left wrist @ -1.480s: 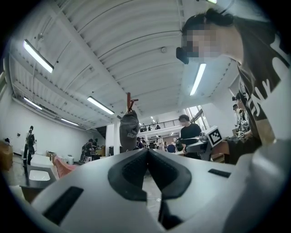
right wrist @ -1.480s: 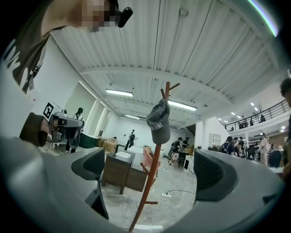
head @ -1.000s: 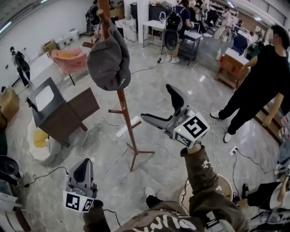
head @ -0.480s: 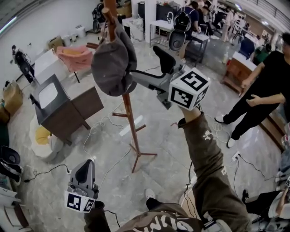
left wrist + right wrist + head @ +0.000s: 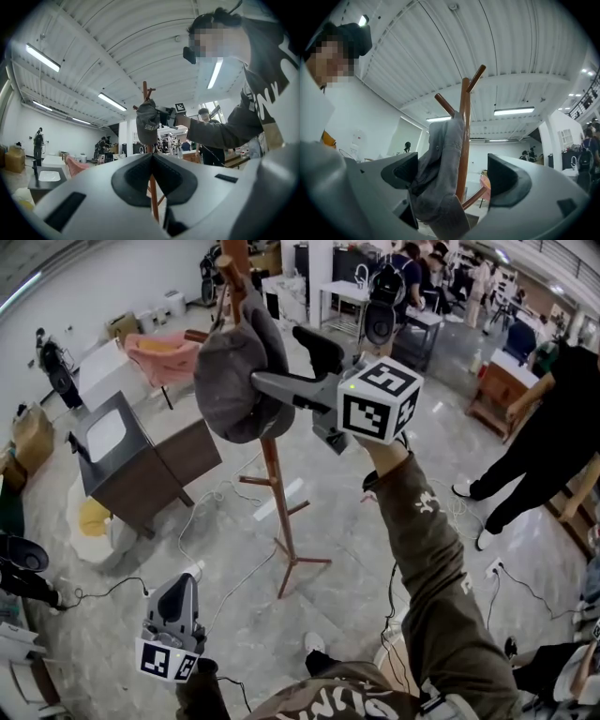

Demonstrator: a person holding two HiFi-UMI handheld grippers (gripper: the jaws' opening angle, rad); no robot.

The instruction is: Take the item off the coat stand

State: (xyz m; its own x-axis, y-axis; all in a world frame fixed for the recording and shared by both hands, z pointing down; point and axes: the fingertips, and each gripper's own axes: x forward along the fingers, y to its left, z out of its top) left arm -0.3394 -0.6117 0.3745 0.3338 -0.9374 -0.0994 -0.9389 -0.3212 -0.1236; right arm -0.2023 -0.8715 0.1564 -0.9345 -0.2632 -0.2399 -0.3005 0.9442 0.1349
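A grey cap (image 5: 239, 371) hangs on a peg of the wooden coat stand (image 5: 278, 502). My right gripper (image 5: 278, 357) is raised to it, one jaw on each side of the cap. In the right gripper view the cap (image 5: 438, 164) and the stand's pole (image 5: 463, 140) sit between the jaws. The jaws are closing; the left pad is at the fabric and the right pad stands clear of it. My left gripper (image 5: 174, 592) hangs low at the bottom left, shut and empty. In the left gripper view the cap (image 5: 146, 126) is far off.
A brown cabinet (image 5: 122, 460) with a white top stands left of the stand's base. A pink chair (image 5: 155, 357) is behind it. Cables trail over the floor. A person in black (image 5: 544, 427) stands at the right, and tables and more people are at the back.
My right gripper has risen from waist height up to the cap and now straddles it, its jaws a little narrower. The left gripper has stayed put.
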